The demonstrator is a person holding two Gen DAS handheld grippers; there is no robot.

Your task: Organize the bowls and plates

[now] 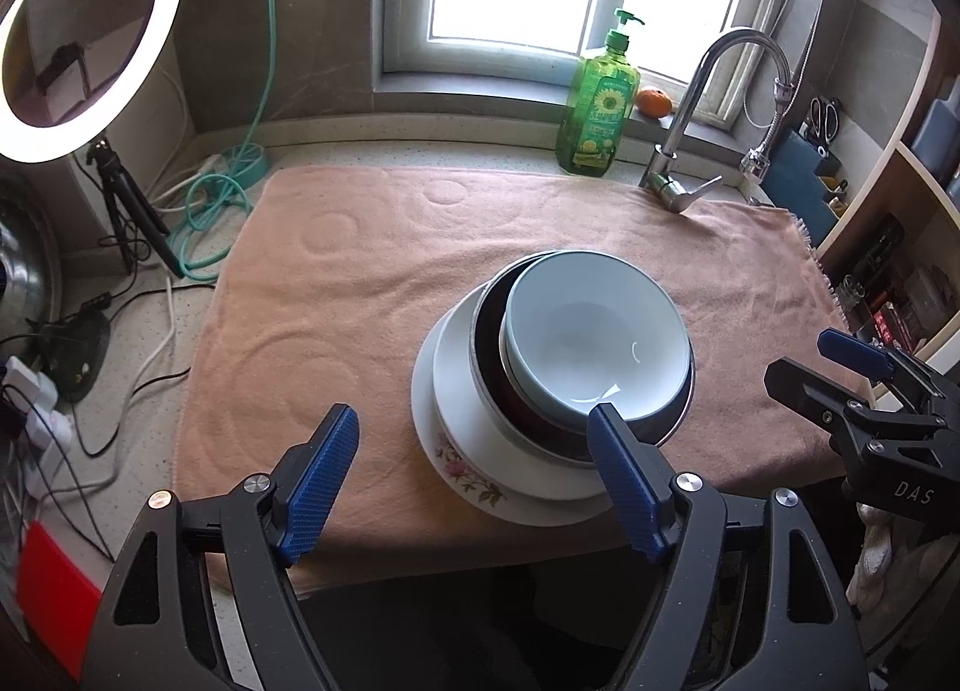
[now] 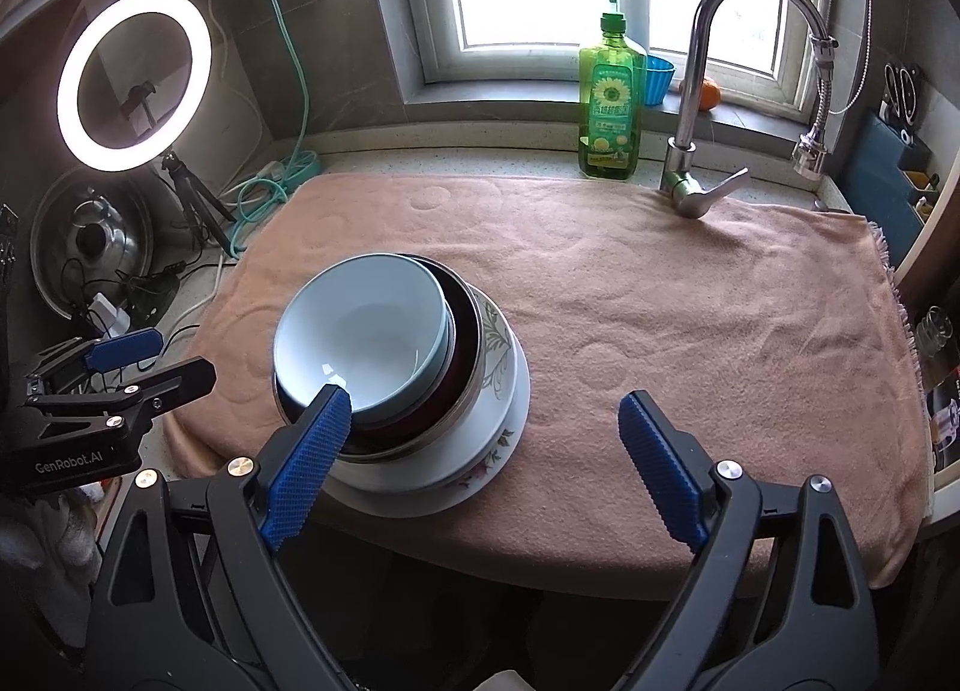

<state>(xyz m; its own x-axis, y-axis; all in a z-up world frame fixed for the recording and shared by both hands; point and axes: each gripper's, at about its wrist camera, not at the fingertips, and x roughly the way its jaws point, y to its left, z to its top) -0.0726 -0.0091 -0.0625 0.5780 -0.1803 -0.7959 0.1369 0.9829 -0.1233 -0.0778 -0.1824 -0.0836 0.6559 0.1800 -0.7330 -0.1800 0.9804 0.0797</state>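
grippers hang spread wide over a kitchen counter, neither holding anything. left gripper [image 1: 474,475] has its blue fingers far apart, the right-hand pad overlapping the near edge of the stack in its own view; whether it touches cannot be told. right gripper [image 2: 486,463] is equally released, its left-hand pad [image 2: 309,460] crossing the stack's near rim in view, contact likewise unclear. pale blue bowl [image 1: 591,340] sits nested in a dark bowl with a metal rim [image 1: 489,385], which rests on a white plate [image 1: 456,385] atop a floral plate [image 1: 474,484], all on a peach towel [image 1: 336,295] near its front edge. lower dishes are mostly hidden by those above. green dish soap bottle [image 2: 611,97] and chrome faucet [image 2: 702,91] stand behind the towel; a ring light [image 2: 135,79] glows at left.
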